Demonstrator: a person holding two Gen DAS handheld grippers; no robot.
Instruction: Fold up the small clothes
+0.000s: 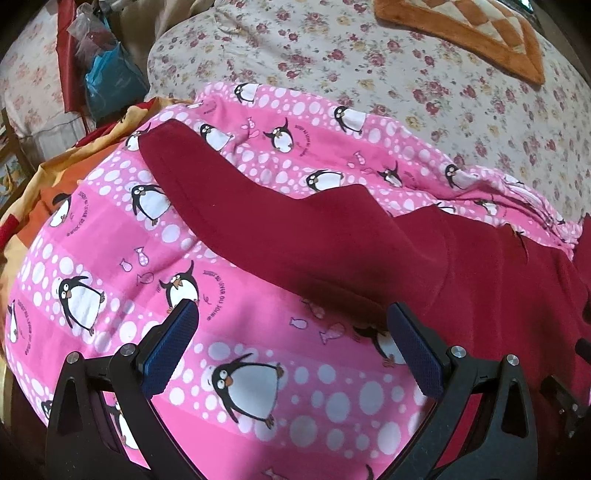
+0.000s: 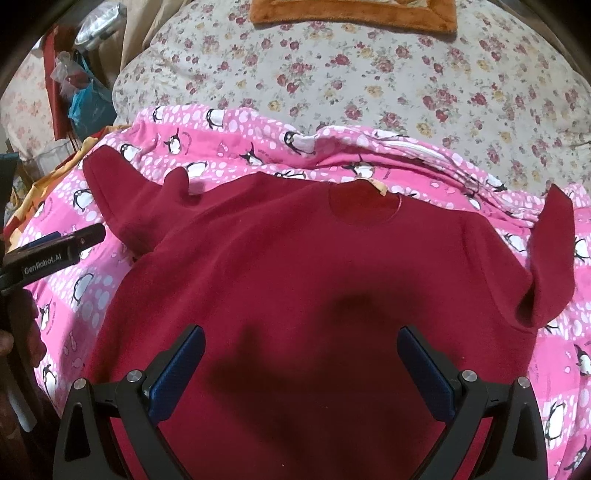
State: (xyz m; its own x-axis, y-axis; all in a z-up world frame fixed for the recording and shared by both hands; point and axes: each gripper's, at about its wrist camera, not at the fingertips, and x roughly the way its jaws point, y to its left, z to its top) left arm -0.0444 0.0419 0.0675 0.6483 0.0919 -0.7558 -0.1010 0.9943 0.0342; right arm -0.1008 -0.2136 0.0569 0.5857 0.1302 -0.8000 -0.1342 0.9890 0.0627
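Note:
A dark red long-sleeved top [image 2: 303, 273] lies spread flat, neck hole away from me, on a pink penguin-print cloth [image 2: 74, 295]. Its left sleeve [image 2: 129, 199] points up and left; its right sleeve [image 2: 550, 258] is bent upward. My right gripper [image 2: 301, 334] is open above the middle of the top, holding nothing. My left gripper [image 1: 291, 314] is open above the pink cloth [image 1: 110, 258], just left of the top's body [image 1: 480, 288] and below its left sleeve [image 1: 258, 214]. The left gripper's body [image 2: 51, 251] shows at the left edge of the right wrist view.
The pink cloth lies on a floral bedspread [image 2: 406, 74]. An orange checked mat [image 1: 480, 33] lies at the far side of the bed. Bags and clutter [image 1: 103, 62] stand off the bed's far left. Orange-yellow fabric [image 1: 48, 177] bunches at the left.

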